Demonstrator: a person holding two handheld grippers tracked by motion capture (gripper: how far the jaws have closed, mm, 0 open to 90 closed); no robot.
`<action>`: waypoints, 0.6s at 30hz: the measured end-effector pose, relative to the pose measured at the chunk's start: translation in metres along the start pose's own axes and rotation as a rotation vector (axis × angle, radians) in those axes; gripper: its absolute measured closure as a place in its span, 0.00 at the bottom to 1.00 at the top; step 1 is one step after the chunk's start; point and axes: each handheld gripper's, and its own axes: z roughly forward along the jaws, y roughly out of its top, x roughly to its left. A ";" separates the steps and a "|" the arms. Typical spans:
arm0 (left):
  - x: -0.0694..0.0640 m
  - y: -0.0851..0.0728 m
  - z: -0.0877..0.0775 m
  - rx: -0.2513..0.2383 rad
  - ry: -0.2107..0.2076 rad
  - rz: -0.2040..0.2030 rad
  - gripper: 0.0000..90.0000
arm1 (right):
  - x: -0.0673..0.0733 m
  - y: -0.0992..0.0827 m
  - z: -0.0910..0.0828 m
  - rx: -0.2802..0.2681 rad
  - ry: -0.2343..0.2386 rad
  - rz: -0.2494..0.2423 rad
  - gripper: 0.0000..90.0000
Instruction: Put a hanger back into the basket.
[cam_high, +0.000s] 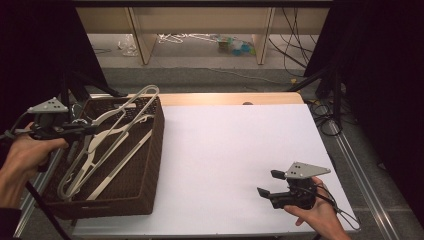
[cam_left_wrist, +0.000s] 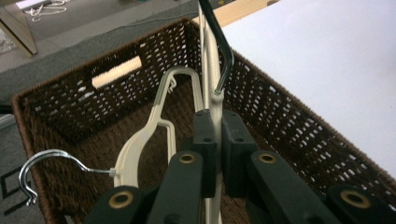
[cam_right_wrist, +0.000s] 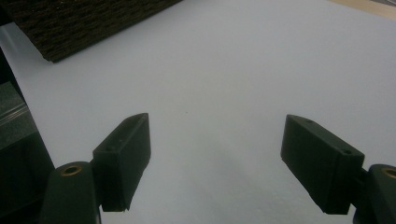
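Observation:
My left gripper (cam_high: 91, 129) reaches over the left rim of a brown wicker basket (cam_high: 158, 145). Its jaws are shut on the thin edge of a cream plastic hanger (cam_left_wrist: 211, 70), whose dark metal hook (cam_left_wrist: 224, 51) curves away above the jaws. In the left gripper view that gripper (cam_left_wrist: 215, 122) has its pads pressed on the hanger. The held hanger (cam_high: 142, 96) leans up past the basket's far rim. A second cream hanger (cam_left_wrist: 140, 144) with a chrome hook lies inside the basket (cam_left_wrist: 285, 112). My right gripper (cam_high: 268, 182) rests open on the white table near the front right, and in its own view the gripper (cam_right_wrist: 215, 158) has nothing between the jaws.
The white tabletop (cam_high: 235, 145) stretches from the basket to the right edge. More cream hangers (cam_high: 107, 165) lie crossed in the basket. Beyond the table are a grey floor, wooden furniture legs (cam_high: 142, 40) and loose cables (cam_high: 295, 50). Black curtains flank both sides.

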 end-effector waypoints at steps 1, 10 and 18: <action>0.002 -0.002 0.002 0.004 0.002 0.013 0.95 | 0.000 0.000 0.000 0.000 0.000 0.000 0.28; 0.010 -0.017 0.009 0.072 -0.002 0.038 0.95 | 0.000 -0.001 0.001 0.005 0.001 0.001 0.28; 0.006 -0.024 0.031 0.122 -0.018 -0.020 0.95 | -0.001 -0.002 0.002 0.016 0.004 -0.002 0.28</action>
